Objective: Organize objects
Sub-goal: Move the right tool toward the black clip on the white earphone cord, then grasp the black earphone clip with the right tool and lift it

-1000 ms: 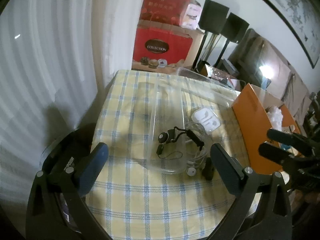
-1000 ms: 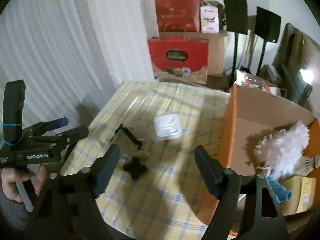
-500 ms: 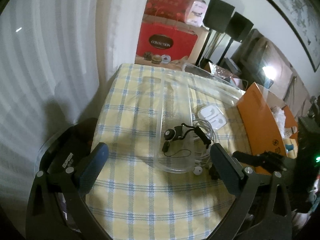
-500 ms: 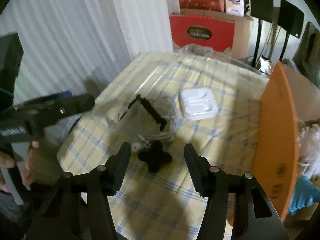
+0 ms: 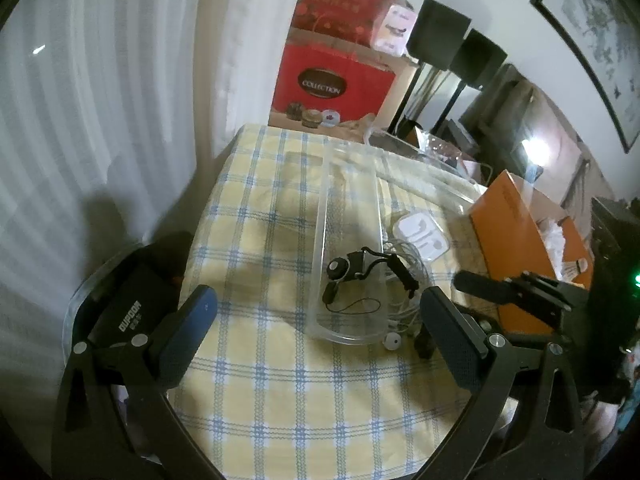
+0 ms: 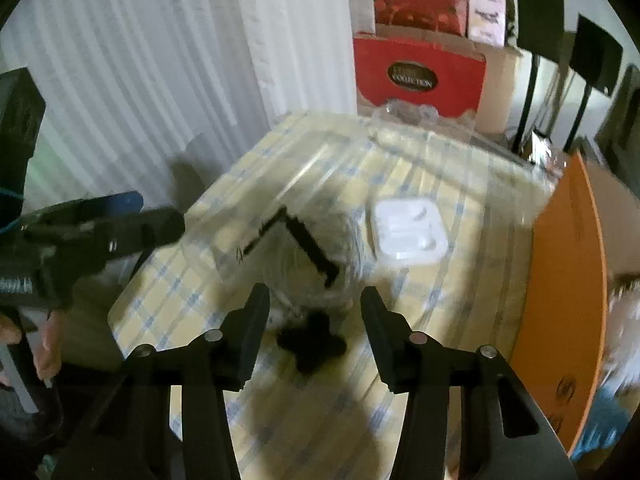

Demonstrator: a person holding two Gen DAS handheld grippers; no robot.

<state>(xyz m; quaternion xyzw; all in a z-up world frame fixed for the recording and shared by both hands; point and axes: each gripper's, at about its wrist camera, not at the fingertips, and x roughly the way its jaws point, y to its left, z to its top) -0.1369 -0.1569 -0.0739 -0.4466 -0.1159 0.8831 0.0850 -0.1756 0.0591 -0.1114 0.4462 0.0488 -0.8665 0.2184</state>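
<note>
A clear plastic tray (image 5: 348,240) lies on the checked tablecloth (image 5: 280,380) with a black lanyard clip (image 5: 340,270) in it. White earphone cables (image 5: 404,256) and a white earphone case (image 5: 424,234) (image 6: 408,230) lie beside it. A small black cross-shaped piece (image 6: 314,346) lies near the table's front. My right gripper (image 6: 314,320) is open, low over that black piece, fingers either side. My left gripper (image 5: 320,332) is open and empty, short of the tray's near end.
An orange cardboard box (image 5: 516,240) (image 6: 568,292) with a white duster stands at the right table edge. Red gift bags (image 5: 332,84) and black stands are behind the table. White curtain on the left. A black bag (image 5: 132,304) sits at the table's left.
My right gripper has moved down and forward onto the black cross-shaped piece, and its jaws have narrowed. The left gripper has barely moved.
</note>
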